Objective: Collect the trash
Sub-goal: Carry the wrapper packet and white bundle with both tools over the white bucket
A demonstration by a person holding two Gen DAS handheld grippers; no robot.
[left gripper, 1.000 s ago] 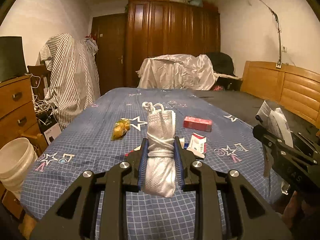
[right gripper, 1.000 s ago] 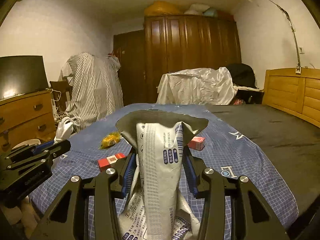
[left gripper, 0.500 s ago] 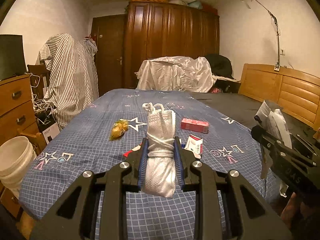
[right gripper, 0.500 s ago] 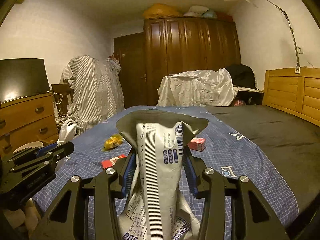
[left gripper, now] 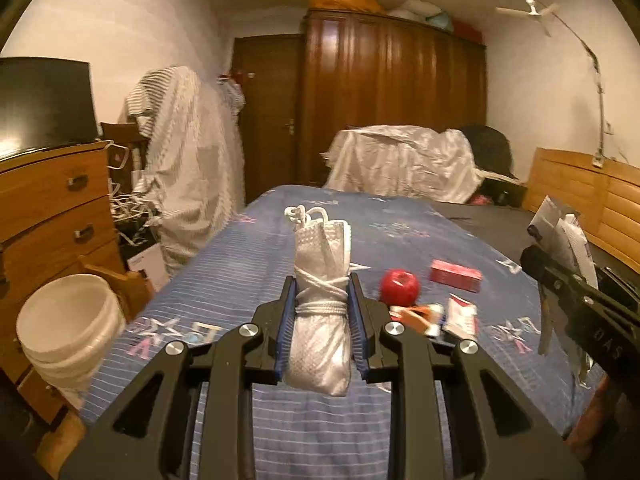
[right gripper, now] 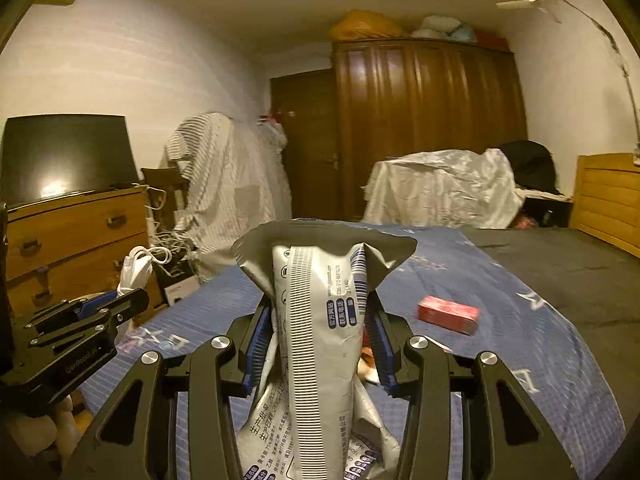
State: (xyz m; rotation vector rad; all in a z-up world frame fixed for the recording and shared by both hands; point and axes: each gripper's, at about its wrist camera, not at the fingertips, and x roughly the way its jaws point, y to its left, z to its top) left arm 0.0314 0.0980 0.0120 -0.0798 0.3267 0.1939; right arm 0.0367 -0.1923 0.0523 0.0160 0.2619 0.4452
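The right gripper (right gripper: 318, 334) clamps a silver printed pouch (right gripper: 320, 304) upright between its blue fingers (right gripper: 256, 344). Beyond it, a red box (right gripper: 448, 314) lies on the blue checked bedspread (right gripper: 500, 292). The left gripper (right gripper: 120, 300) holds a white bundle (right gripper: 134, 272).

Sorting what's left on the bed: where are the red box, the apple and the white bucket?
red box (right gripper: 448, 314), right wrist view, top face.
apple (left gripper: 399, 288), left wrist view, front.
white bucket (left gripper: 68, 320), left wrist view, rim.

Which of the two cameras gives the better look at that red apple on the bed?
The left wrist view. There the red apple sits in plain sight on the blue bedspread, just right of the left claw and its white bundle. In the right wrist view the silver bag hides that spot; no apple shows.
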